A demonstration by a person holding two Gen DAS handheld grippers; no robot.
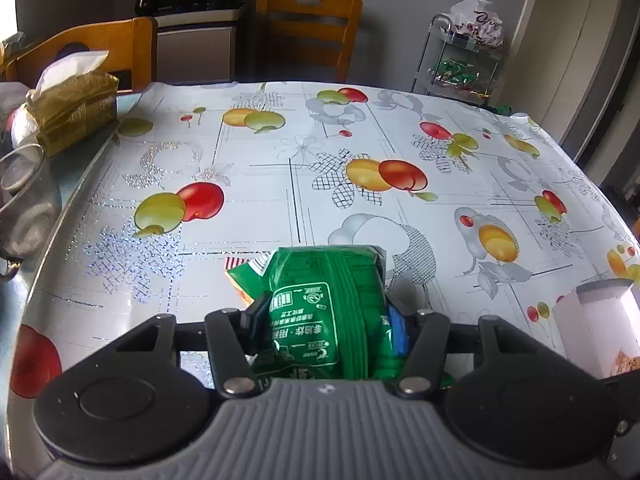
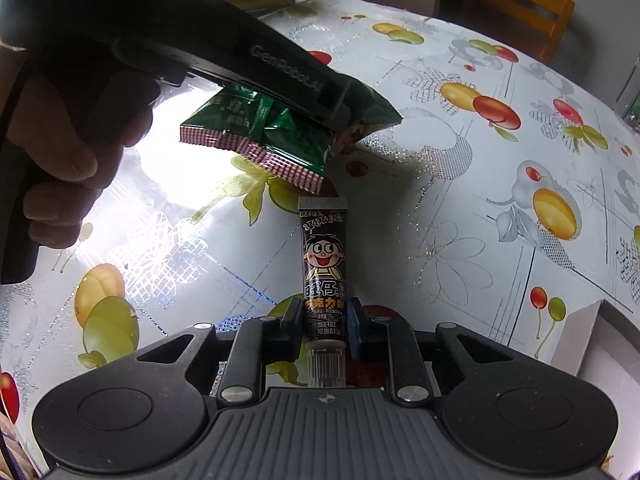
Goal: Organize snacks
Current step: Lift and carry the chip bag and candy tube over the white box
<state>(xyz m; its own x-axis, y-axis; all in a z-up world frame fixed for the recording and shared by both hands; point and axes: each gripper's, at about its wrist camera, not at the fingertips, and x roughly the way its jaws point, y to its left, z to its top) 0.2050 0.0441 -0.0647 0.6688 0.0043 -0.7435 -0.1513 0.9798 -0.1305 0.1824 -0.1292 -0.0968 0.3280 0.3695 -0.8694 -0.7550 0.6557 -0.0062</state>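
Note:
My left gripper [image 1: 326, 312] is shut on a green snack packet [image 1: 320, 304] and holds it above the fruit-print tablecloth [image 1: 280, 168]. The same packet [image 2: 260, 128] shows in the right wrist view, hanging from the left gripper, which crosses the upper left. My right gripper [image 2: 324, 320] is shut on a dark squeeze tube snack [image 2: 323, 264] with a cartoon face, its clear cap toward the camera, held just below and in front of the green packet.
A white box [image 1: 596, 324] stands at the right table edge, also in the right wrist view [image 2: 580, 340]. A tissue pack [image 1: 72, 104] and a glass jar [image 1: 24, 200] sit at the left. Wooden chairs [image 1: 308, 32] stand behind. A wire rack [image 1: 460, 64] holds snacks.

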